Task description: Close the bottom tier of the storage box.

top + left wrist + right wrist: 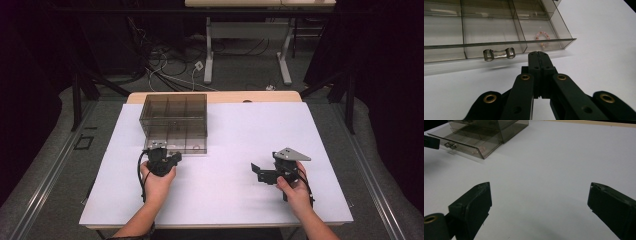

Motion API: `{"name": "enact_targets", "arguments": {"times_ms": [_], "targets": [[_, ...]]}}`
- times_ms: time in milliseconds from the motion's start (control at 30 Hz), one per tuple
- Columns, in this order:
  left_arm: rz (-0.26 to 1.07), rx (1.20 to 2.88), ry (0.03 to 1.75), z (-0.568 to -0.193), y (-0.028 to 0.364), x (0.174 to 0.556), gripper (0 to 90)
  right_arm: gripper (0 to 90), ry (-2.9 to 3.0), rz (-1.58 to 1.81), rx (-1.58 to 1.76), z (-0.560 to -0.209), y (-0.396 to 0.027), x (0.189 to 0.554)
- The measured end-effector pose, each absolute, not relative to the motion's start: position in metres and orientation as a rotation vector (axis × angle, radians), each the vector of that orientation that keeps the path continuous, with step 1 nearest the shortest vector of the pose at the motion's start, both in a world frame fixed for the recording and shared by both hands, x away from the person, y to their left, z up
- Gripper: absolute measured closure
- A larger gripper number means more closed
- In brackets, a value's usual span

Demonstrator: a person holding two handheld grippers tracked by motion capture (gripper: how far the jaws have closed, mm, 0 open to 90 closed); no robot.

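Drawer [499, 47] looks light, brittle and slick, so I'd hook its little handle [498, 54]; left tongs [539, 53] are pressed together, right tongs [539, 195] spread.

obstacle: open drawer [175, 146] ahead of left gripper [539, 53] | right: bare white tabletop [240, 130], free

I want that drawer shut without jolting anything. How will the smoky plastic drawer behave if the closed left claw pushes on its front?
The drawer looks thin-walled, so probably light and easy-sliding. A push beside its handle, off-centre, might skew it. The bead bracelet lies loose in one compartment and may slide.
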State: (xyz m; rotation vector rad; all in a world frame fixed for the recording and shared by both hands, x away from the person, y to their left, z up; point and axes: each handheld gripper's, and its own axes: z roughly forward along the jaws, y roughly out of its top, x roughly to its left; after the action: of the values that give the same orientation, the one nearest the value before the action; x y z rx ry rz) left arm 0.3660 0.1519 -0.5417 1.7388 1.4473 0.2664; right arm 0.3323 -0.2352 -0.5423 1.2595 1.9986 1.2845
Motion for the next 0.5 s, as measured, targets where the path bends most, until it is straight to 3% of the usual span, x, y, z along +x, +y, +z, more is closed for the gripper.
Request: {"name": "enact_targets", "arguments": {"times_ms": [500], "targets": [[0.262,1.735,1.498,-0.554,0.148,0.380,90.0,5.2,1.997,1.290,1.267,-0.542,-0.235,0.332]]}}
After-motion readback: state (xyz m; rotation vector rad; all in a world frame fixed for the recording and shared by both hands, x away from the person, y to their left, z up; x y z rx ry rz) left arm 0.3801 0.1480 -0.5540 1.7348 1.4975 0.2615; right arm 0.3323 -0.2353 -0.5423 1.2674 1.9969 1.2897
